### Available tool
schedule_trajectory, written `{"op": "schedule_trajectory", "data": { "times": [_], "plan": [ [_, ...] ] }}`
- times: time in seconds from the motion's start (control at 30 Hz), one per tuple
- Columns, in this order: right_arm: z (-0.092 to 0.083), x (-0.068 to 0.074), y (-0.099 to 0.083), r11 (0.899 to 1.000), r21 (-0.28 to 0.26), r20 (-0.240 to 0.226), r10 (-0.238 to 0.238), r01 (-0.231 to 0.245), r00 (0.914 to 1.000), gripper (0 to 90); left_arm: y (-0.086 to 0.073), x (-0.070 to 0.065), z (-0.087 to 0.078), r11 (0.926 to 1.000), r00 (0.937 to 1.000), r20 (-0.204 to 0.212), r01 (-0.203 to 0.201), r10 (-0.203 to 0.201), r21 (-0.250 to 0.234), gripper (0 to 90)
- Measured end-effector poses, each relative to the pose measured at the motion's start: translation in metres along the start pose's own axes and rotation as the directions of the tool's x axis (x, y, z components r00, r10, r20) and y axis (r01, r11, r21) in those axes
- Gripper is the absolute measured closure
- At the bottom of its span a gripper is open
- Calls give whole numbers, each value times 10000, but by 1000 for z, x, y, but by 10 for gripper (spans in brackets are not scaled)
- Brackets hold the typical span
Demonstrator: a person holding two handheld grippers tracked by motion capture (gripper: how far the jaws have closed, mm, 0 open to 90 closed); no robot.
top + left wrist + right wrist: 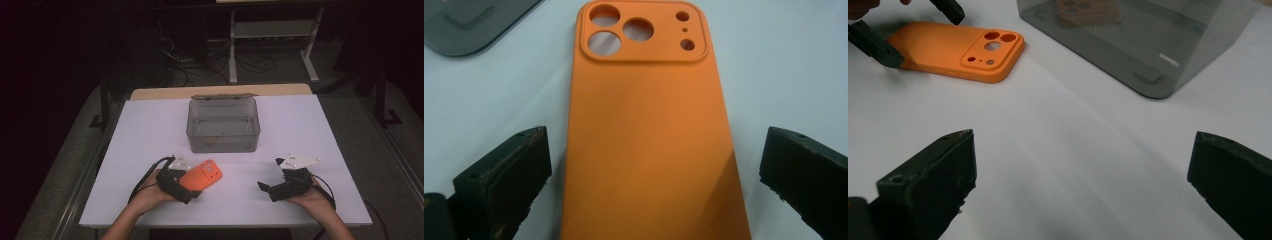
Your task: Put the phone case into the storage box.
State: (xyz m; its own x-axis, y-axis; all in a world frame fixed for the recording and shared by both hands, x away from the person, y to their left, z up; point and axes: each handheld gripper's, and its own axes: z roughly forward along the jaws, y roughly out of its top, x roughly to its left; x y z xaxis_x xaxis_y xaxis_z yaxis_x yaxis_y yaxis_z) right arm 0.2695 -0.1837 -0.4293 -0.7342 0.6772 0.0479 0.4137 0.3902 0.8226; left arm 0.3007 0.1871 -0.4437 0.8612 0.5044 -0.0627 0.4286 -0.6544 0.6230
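At lower left of the high view, the left gripper straddles a flat orange silicone phone case on the white surface, jaws apart and not touching it. The right gripper, lower right, hangs spread wide over bare surface, well apart from the smoky translucent plastic box at centre.

The orange phone case runs off the bottom edge of the left gripper view, so its lower end cannot be seen there. In that view, up and left of the case, the smoky plastic box is cut by the top edge. In the high view the left gripper covers the case's near end. Beyond the case, an orange shape inside the box is too dim to identify. Whether the jaws touch the case is unclear.
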Motion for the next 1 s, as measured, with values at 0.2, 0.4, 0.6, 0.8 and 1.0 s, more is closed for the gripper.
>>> {"op": "schedule_trajectory", "data": {
  "times": [0.2, 0.4, 0.6, 0.8, 1.0],
  "plan": [
    [0, 0, 0, 10000, 10, -1, -8, 8, 10000, 0, -2, 1, 1, 10000, 10000, 81, 24, -24, 59, 85],
    [0, 0, 0, 10000, 6, 5, 13, -13, 10000, 0, -2, 1, 0, 9999, 9999, -9, -101, 101, 63, 92],
    [0, 0, 0, 10000, 10, 3, 12, -12, 10000, 0, -3, -2, 2, 9987, 9986, -236, -463, 468, 201, 95],
    [0, 0, 0, 10000, 11, 2, 14, -14, 10000, 0, -4, -3, 1, 9984, 9981, -291, -544, 548, 131, 109],
    [0, -1, 0, 10000, 15, 7, 33, -33, 10000, 0, -4, -3, 1, 9985, 9980, -326, -530, 533, 116, 113]
  ]
}}
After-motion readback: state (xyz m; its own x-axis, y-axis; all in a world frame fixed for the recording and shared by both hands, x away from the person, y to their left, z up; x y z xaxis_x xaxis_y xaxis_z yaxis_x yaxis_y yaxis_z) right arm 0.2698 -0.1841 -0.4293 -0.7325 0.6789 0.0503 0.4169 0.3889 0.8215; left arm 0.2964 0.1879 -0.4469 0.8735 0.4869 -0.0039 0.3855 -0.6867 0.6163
